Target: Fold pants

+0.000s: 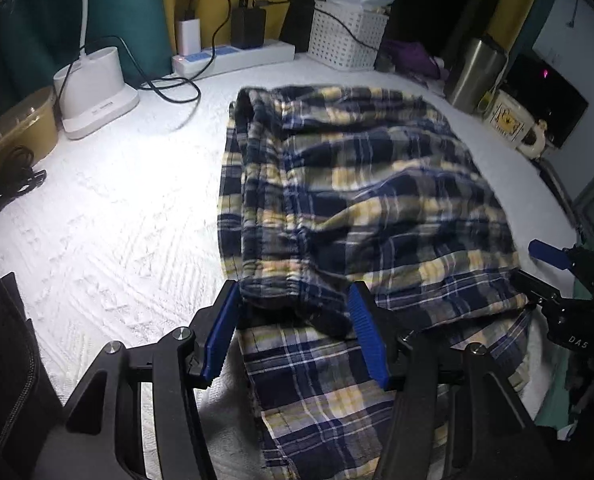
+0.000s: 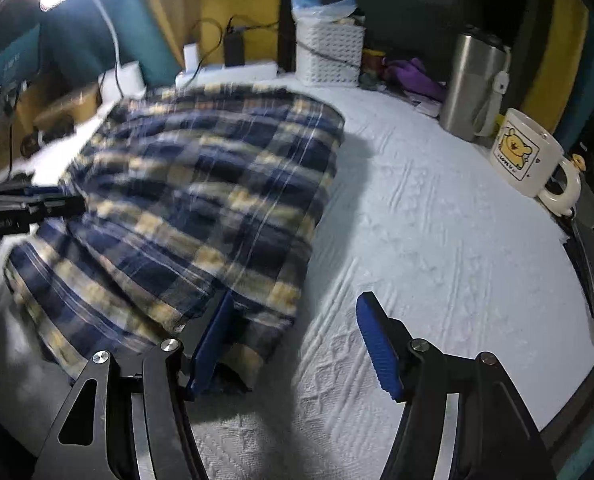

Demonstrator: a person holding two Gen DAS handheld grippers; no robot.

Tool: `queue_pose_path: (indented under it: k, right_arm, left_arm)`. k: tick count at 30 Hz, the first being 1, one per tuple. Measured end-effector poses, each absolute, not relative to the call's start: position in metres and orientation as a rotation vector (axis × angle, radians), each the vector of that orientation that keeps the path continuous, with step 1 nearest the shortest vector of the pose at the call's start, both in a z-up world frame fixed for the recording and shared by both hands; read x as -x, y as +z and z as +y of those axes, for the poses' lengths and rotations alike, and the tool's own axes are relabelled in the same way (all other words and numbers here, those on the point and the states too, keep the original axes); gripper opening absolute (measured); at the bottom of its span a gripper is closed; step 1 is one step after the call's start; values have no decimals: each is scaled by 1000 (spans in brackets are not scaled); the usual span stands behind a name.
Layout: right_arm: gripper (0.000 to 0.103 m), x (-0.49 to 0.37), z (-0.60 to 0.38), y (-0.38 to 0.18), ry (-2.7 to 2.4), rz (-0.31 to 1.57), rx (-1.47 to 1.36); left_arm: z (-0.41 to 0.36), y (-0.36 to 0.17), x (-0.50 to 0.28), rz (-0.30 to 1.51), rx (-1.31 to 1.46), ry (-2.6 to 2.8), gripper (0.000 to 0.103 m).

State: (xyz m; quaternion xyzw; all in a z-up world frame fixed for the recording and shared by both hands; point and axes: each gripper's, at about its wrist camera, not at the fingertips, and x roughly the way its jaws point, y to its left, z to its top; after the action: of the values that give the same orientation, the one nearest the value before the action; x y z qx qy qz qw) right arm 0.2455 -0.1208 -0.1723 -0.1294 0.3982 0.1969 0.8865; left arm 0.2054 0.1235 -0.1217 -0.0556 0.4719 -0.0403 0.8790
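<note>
Your white textured table cover (image 1: 109, 216) carries the navy-and-yellow plaid cotton pants (image 1: 361, 200), folded over, mid-table. Your left gripper (image 1: 295, 334) stands spread, gathered waistband between its blue pads, not squeezed. Your right gripper (image 2: 297, 340) stands spread at the pants' near corner, gripping nothing.

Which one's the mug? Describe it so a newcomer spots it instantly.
Start at the white textured tabletop and follow its right edge toward the back. Just in front of the tall steel tumbler stands the white mug. It alone there has a handle and a yellow cartoon bear printed on its side.
</note>
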Motion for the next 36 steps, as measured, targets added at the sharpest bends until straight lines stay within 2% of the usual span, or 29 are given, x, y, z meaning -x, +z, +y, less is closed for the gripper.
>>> queue_pose_path:
  k: [8,16,19,22,28,31,33,36]
  right_arm:
    - [67,-241,-133,-174,431,822,275]
    - [69,-245,-147,-167,482,839,209]
    - [71,-250,-152,-161,483,832,187]
    - [79,-257,-158,-153,479,812,155]
    - [80,-279,-156,-147,475,799,131]
    - [80,-288,-155,-148,477,804,125]
    - [80,-294,-154,-149,476,810,124]
    - [80,-303,-154,-152,470,821,119]
  left_arm:
    - [133,-122,-196,994,105,-76,56]
    - [149,-100,-193,945,123,-47,56]
    - [148,-90,-200,920,123,-55,56]
    - [144,-82,-211,898,112,-71,56]
    - [136,-86,-244,908,98,-92,57]
    - [135,-95,-256,927,97,-91,61]
    - [137,-102,-265,945,107,-87,68]
    - [143,-109,-274,966,138,-87,69]
